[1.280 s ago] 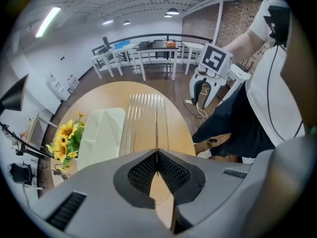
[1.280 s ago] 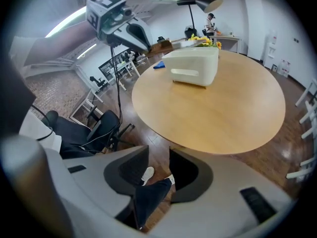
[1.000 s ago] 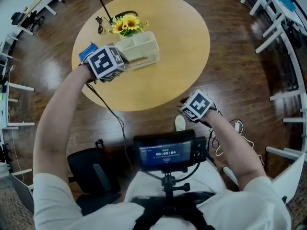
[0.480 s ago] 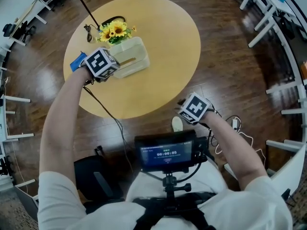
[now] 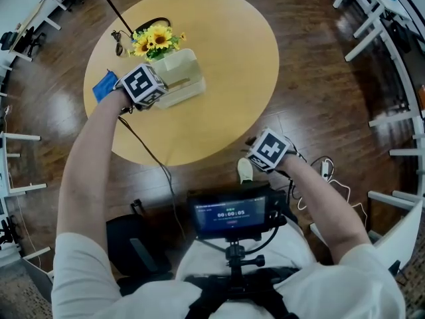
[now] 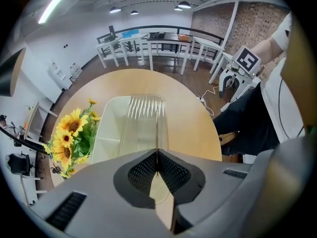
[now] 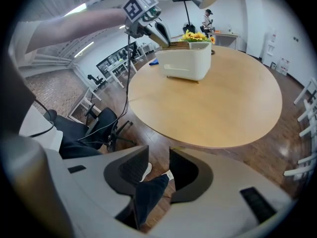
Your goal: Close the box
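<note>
Box (image 5: 180, 78): long axis points away from left gripper (image 6: 157, 156)
Left gripper: pinching clear lid (image 6: 144, 117), arm outstretched
Right gripper (image 7: 158, 165): narrow gap, empty

box (image 5: 180, 78) on worktop (image 5: 232, 58), left | flowers (image 5: 151, 41) just behind box | my left tool (image 6: 157, 155) left of box, lid (image 6: 143, 118) between its jaws | my right tool (image 7: 158, 165) off worktop, near-right

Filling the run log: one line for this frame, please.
task: close box | left gripper: shut on clear lid of box | right gripper: open, empty, off the table
</note>
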{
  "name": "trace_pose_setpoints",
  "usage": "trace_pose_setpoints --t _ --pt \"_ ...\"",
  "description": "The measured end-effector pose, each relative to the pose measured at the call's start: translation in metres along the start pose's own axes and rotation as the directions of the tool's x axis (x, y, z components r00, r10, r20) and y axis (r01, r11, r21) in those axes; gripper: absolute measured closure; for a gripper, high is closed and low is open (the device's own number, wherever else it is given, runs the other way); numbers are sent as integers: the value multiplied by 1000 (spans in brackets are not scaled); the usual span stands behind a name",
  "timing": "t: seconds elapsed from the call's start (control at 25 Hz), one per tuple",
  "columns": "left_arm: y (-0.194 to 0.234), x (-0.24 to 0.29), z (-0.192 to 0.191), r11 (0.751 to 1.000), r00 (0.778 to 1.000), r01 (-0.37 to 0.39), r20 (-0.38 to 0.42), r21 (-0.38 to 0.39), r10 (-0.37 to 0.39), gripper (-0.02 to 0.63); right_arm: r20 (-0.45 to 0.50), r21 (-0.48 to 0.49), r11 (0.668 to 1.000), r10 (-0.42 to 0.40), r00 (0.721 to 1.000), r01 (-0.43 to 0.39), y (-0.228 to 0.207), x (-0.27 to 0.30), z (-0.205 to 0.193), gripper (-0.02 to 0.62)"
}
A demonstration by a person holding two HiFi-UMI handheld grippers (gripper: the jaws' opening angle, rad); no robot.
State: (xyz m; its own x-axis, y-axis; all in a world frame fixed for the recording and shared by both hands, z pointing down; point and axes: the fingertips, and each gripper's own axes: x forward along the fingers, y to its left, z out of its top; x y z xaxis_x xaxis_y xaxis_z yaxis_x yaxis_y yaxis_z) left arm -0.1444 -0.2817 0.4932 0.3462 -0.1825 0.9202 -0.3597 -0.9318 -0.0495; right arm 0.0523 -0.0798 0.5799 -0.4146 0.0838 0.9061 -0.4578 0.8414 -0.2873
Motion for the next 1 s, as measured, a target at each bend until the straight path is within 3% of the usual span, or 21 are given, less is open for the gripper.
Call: trace_pose_setpoints --t 1.0 --pt "1 4 -8 998 997 63 44 21 -64 603 -16 26 1000 -4 1000 5 -7 7 0 456"
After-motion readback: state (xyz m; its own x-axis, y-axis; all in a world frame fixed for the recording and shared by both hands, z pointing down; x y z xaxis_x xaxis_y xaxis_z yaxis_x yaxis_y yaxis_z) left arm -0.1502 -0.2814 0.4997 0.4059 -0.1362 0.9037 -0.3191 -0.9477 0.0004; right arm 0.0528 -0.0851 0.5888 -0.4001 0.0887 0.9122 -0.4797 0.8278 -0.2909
